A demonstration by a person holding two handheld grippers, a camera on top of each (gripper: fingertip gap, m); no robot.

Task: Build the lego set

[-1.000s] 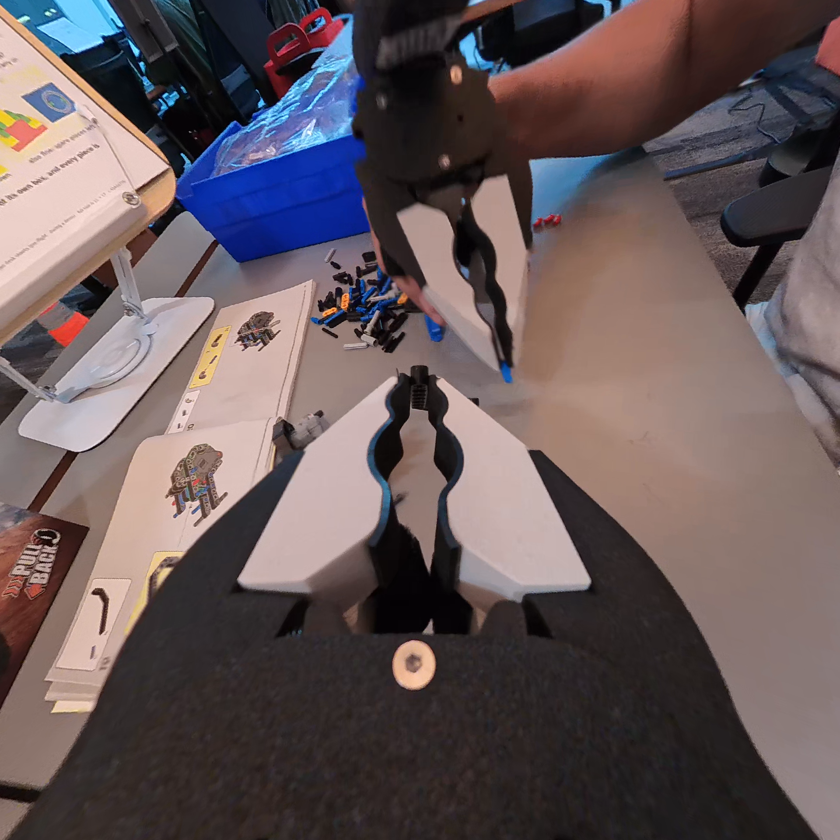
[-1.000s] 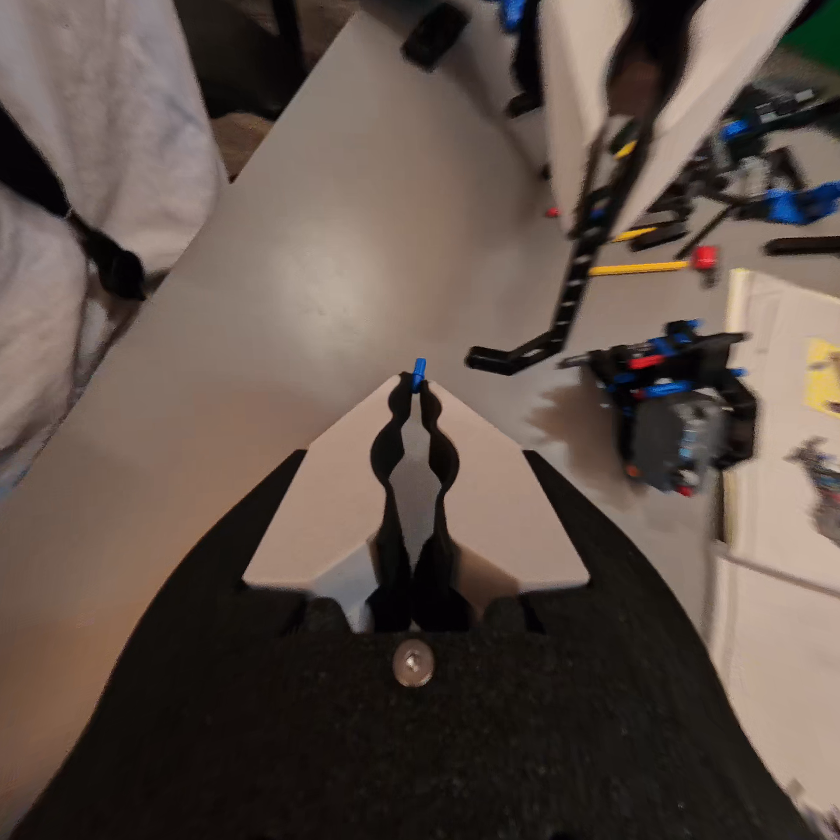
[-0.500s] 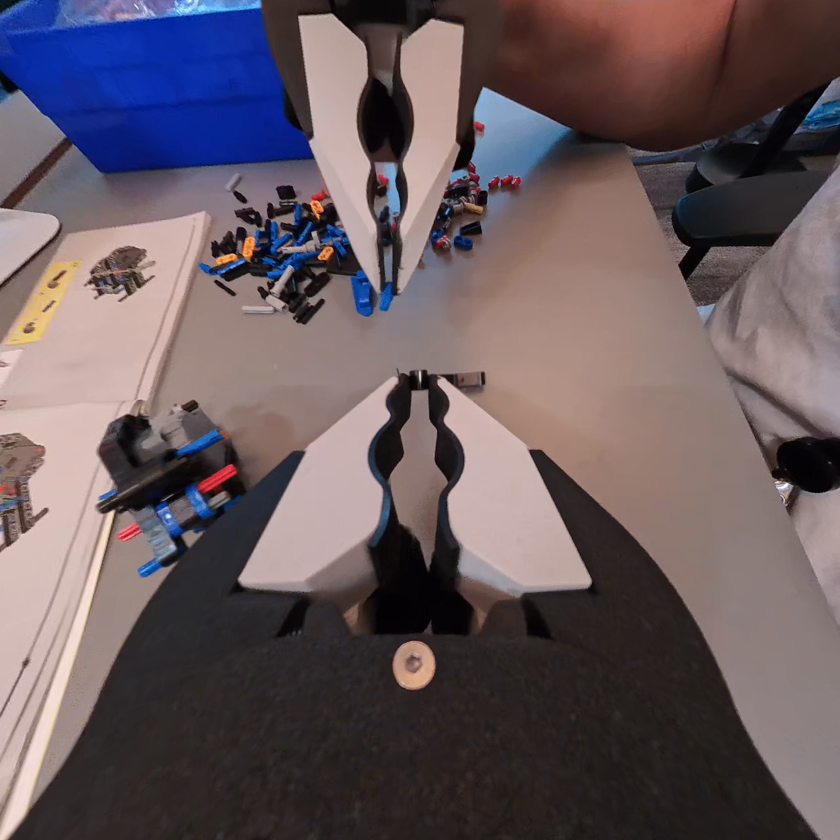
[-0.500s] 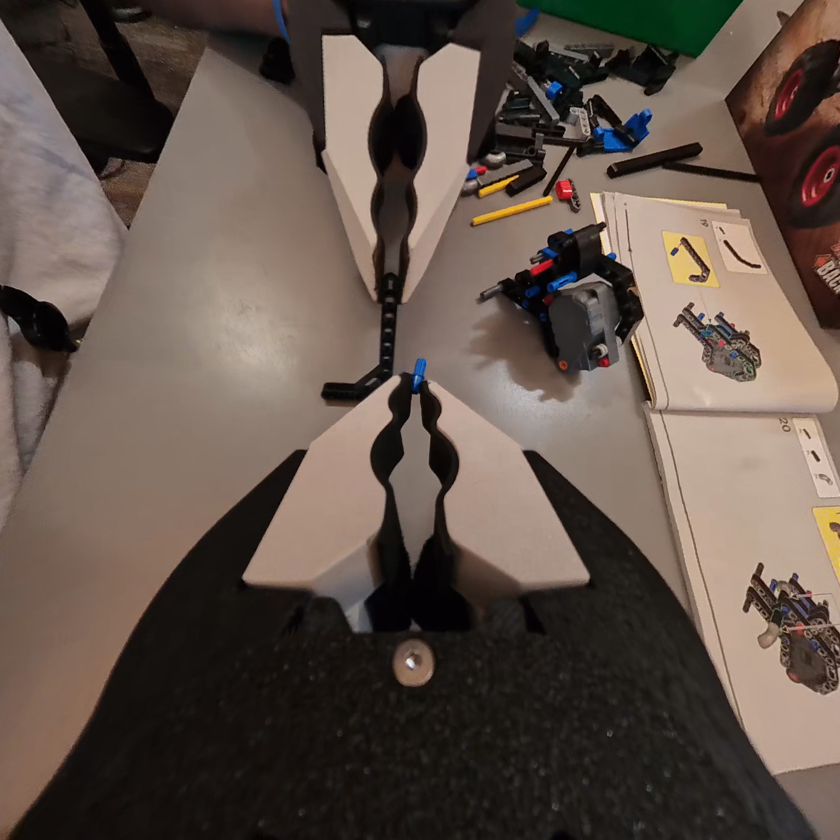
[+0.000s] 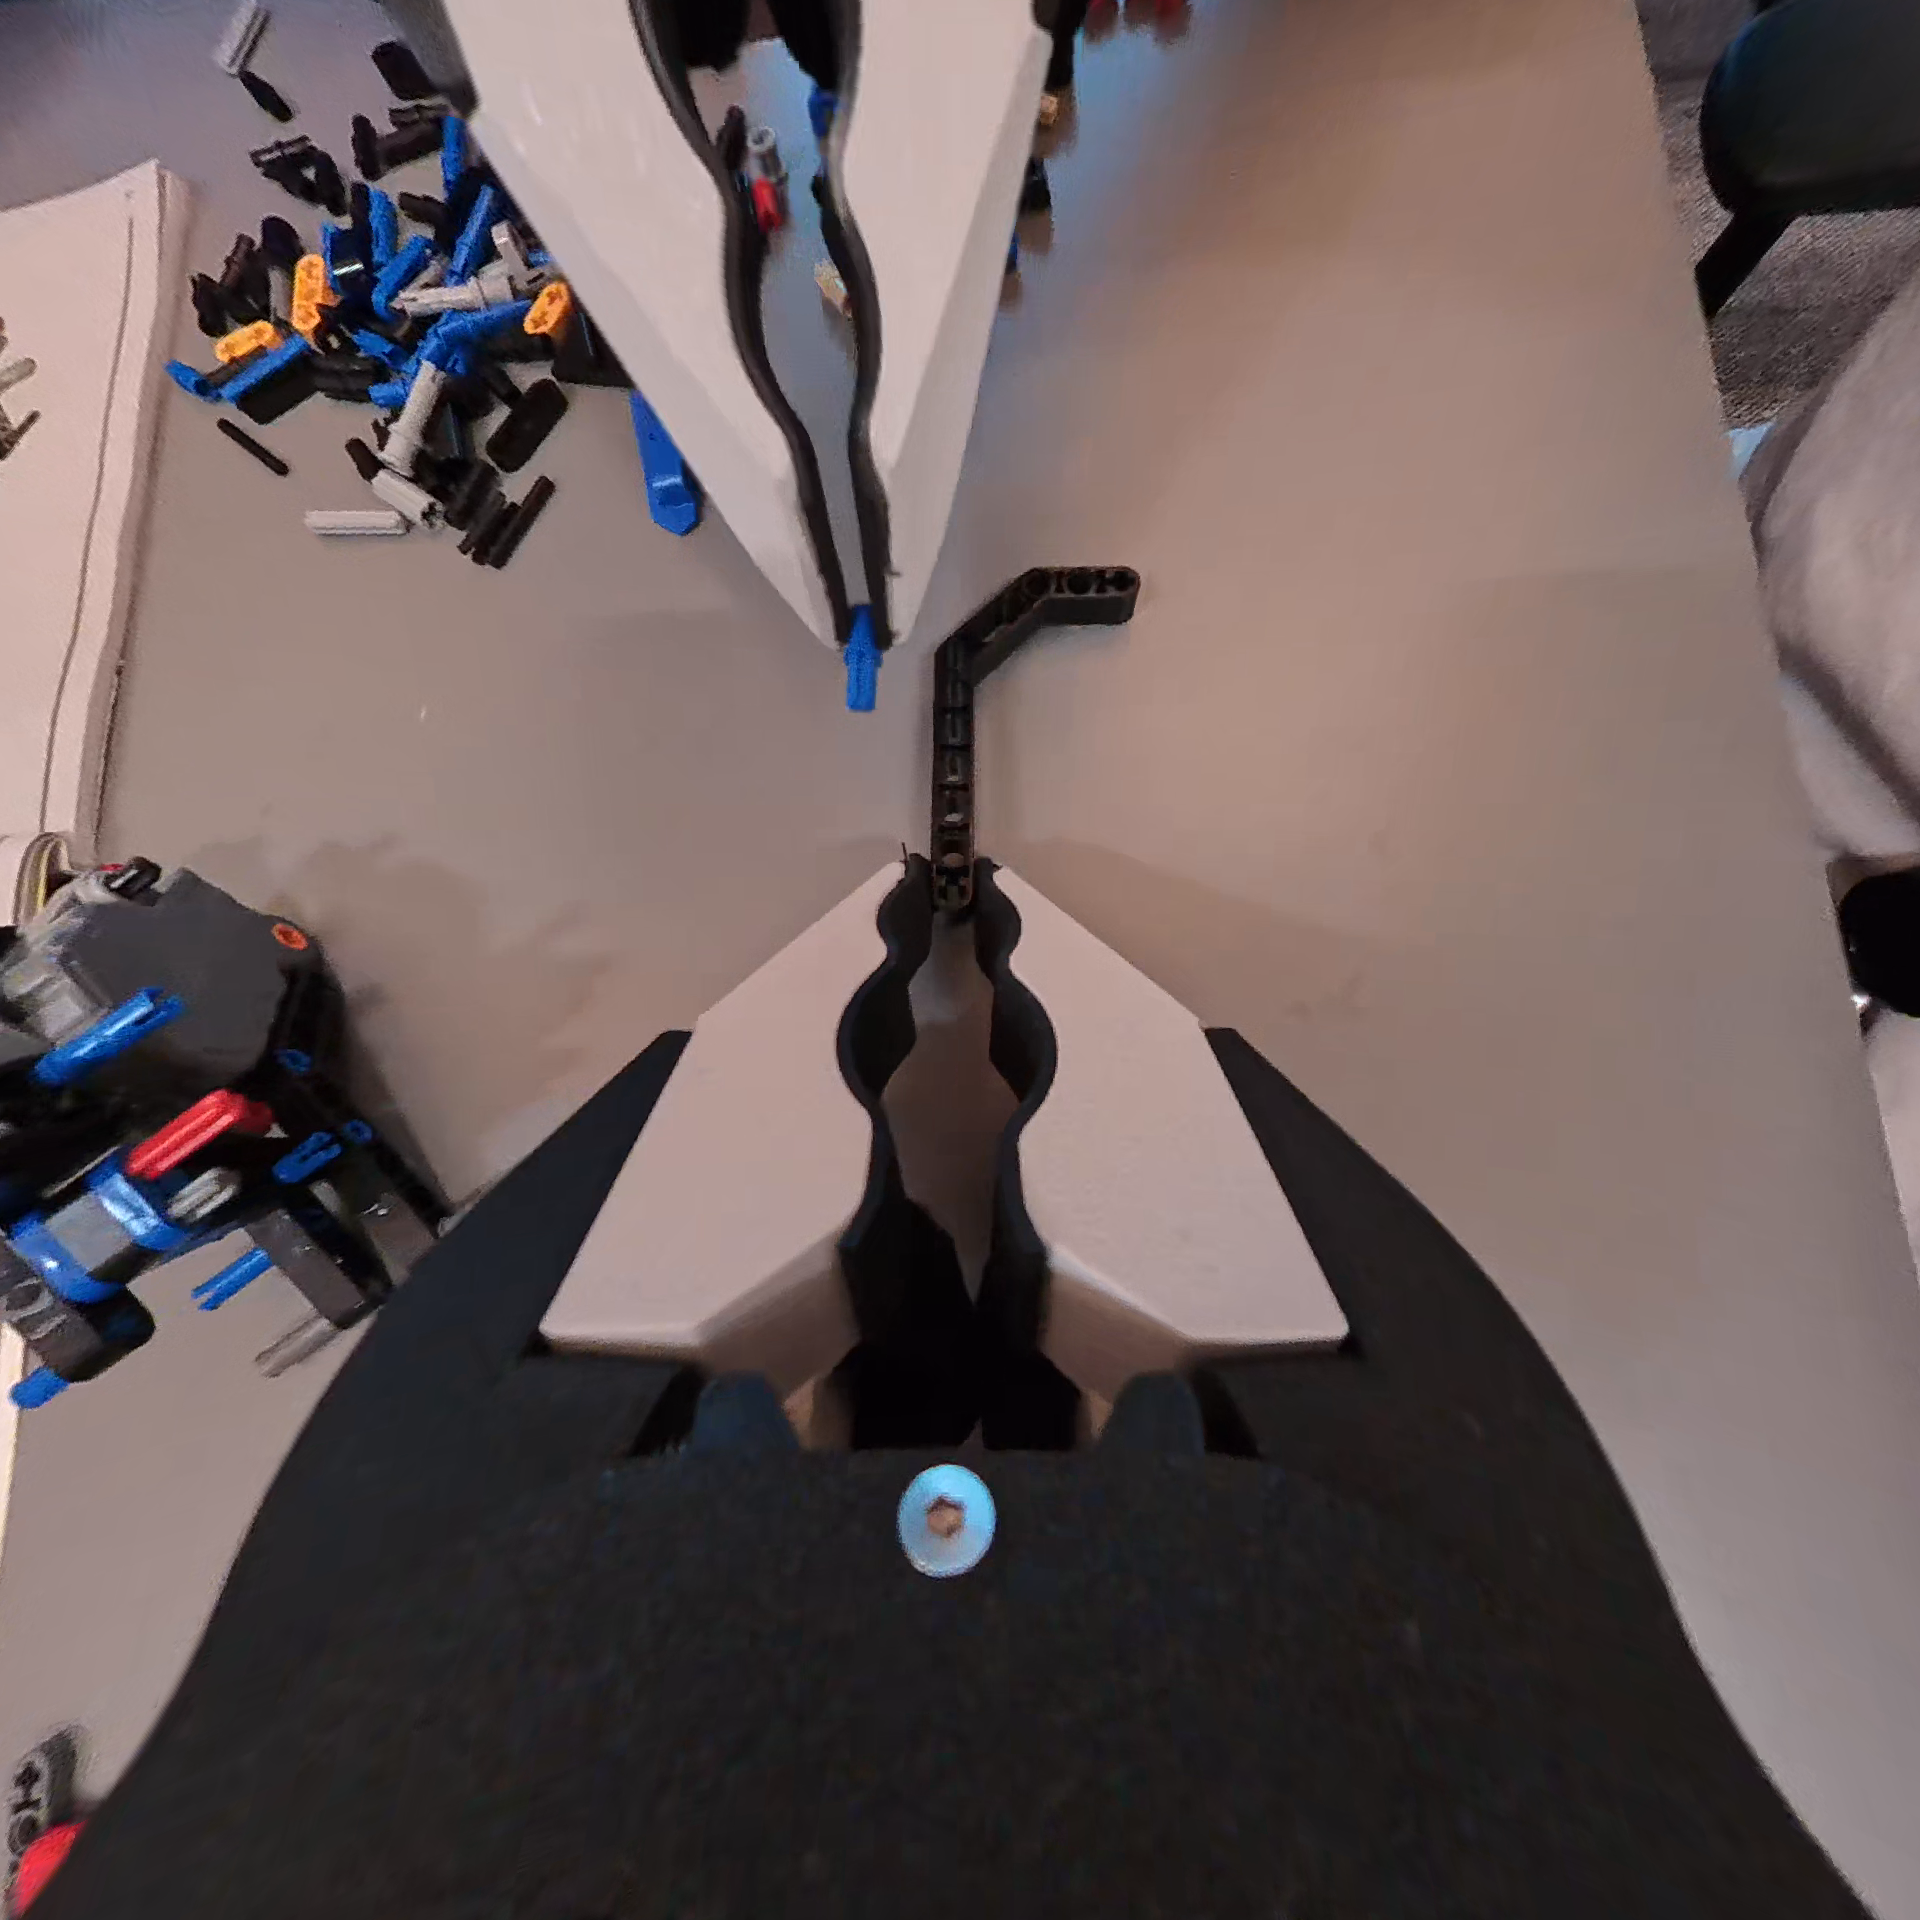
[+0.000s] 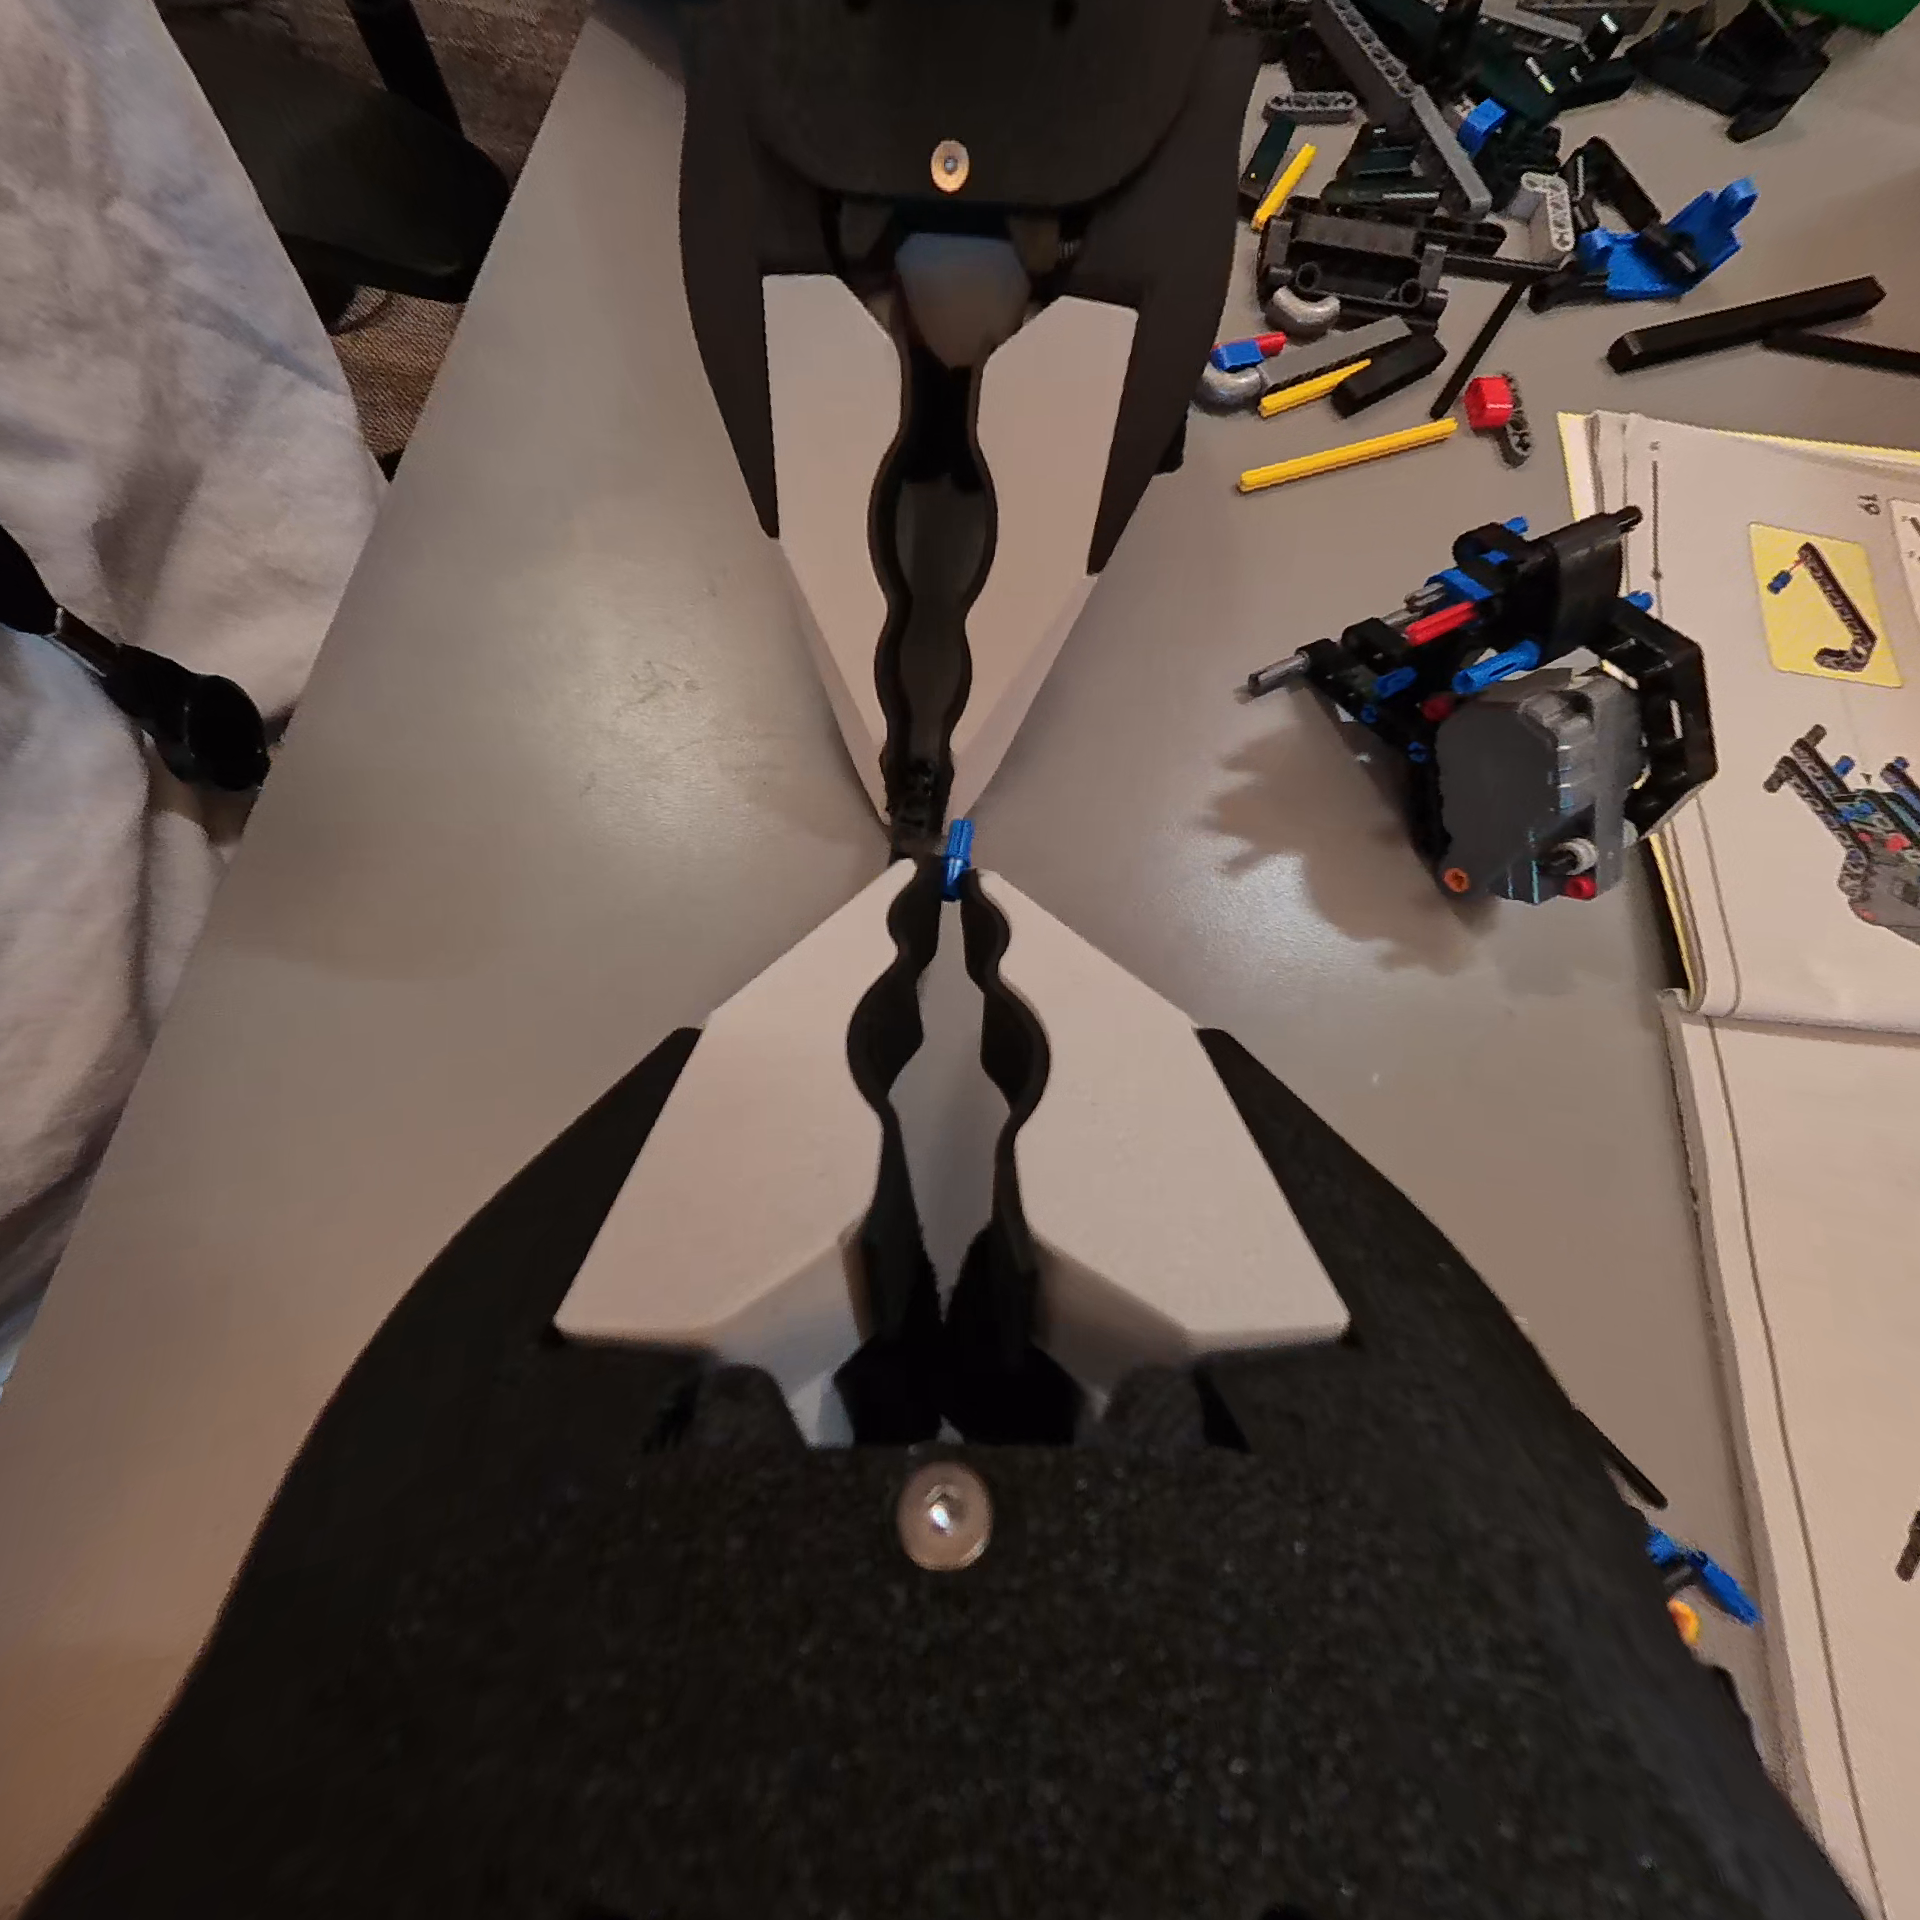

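Note:
My left gripper (image 5: 951, 881) is shut on the end of a black bent beam (image 5: 961, 717) that points away from me over the grey table. My right gripper (image 6: 948, 878) is shut on a small blue pin (image 6: 956, 854). In the left wrist view the right gripper (image 5: 860, 629) comes down from above, its blue pin (image 5: 860, 670) just left of the beam, a small gap apart. In the right wrist view the left gripper (image 6: 920, 805) faces me tip to tip, and the beam's end (image 6: 916, 795) shows between its tips. The partly built model (image 6: 1527, 727) lies to the right.
A pile of small blue, black and orange pieces (image 5: 405, 322) lies at the far left of the left wrist view. Loose beams and yellow axles (image 6: 1351, 452) lie at the upper right. Instruction booklets (image 6: 1808, 727) lie at the right edge. A person's light clothing (image 6: 125, 520) is on the left. Left tips to right tips: about 5 cm.
The two grippers have come closer, tip to tip. The blue pin now sits right beside the black beam. The beam now shows lengthwise in the left wrist view.

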